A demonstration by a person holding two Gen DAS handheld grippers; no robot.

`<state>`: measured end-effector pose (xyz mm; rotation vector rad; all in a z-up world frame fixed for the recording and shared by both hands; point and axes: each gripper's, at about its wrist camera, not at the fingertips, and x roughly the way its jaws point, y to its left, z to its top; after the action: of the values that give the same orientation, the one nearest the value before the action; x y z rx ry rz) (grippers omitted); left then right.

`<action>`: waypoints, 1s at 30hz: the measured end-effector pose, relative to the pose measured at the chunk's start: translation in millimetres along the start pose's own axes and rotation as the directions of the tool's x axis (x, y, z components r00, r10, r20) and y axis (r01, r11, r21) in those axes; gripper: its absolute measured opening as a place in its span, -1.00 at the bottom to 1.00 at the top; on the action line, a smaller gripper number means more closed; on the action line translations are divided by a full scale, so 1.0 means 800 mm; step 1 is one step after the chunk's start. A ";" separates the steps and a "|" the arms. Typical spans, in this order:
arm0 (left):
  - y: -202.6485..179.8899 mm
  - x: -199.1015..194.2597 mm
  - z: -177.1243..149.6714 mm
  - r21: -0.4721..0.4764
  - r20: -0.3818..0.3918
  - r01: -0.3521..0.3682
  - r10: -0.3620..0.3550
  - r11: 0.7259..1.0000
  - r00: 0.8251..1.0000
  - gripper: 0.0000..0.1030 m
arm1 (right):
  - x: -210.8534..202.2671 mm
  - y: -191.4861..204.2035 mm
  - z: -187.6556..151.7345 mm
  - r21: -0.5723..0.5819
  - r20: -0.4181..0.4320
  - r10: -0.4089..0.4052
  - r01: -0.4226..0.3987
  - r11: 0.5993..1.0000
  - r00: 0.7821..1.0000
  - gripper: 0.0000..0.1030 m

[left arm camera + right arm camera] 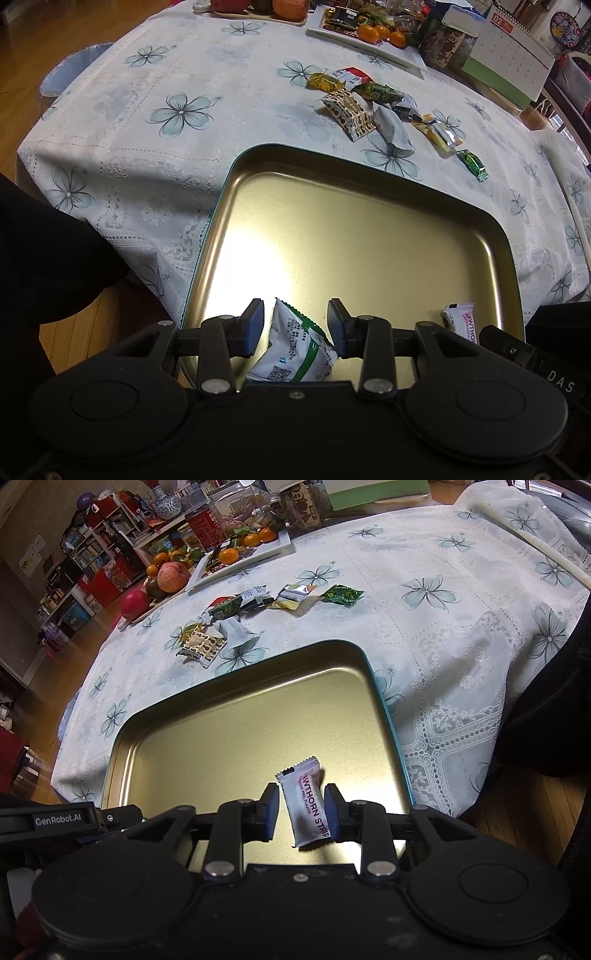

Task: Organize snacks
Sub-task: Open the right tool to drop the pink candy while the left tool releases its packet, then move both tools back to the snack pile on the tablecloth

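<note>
Two grippers hang over the near end of a gold metal tray (369,221) with a teal rim, which sits on a white lace tablecloth (166,155) printed with pale blue flowers. Between the spread fingers of the left gripper (296,326) lies a white-and-green snack packet (295,350), resting on the tray floor — a gap shows at the left pad, and the right pad is just beside the wrapper's edge, so the jaws look released rather than clamped. In the right wrist view the right gripper (301,812) brackets a white hawthorn strip packet (304,805); its jaws stand slightly parted, the right pad close against the wrapper and the left pad clear of it, and whether the packet hangs or lies on the tray I cannot tell. Beyond the tray's far rim a loose cluster of wrapped snacks (373,107) is scattered on the cloth, with one green candy (472,164) apart to the right. Farther back, a white plate (369,48) holds tangerines (380,34).
</note>
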<state>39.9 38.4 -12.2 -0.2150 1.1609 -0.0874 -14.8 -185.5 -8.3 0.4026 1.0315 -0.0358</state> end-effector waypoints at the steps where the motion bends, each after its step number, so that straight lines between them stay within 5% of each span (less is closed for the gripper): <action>1: 0.000 -0.001 0.000 0.001 0.004 0.000 0.000 1.000 1.000 -0.11 | 0.000 0.000 0.000 0.001 0.000 0.003 -0.003 1.000 1.000 -0.39; 14: 0.003 -0.006 0.006 -0.032 0.029 -0.009 0.010 0.999 1.000 -0.11 | -0.003 0.017 -0.003 -0.055 0.021 -0.008 0.009 0.998 1.000 0.12; 21: 0.005 0.001 0.012 -0.056 -0.008 -0.014 0.014 0.998 1.000 -0.11 | 0.004 0.025 0.000 -0.098 -0.010 0.015 -0.015 0.995 1.000 0.15; 30: -0.018 0.006 0.039 0.063 -0.046 -0.027 0.029 0.998 0.999 -0.11 | 0.024 0.035 0.025 -0.126 -0.151 0.059 -0.078 0.989 0.987 0.14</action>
<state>71.0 27.5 -1.2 -0.1421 1.2057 -0.1042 17.6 -163.6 -7.2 0.3242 1.1576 0.1250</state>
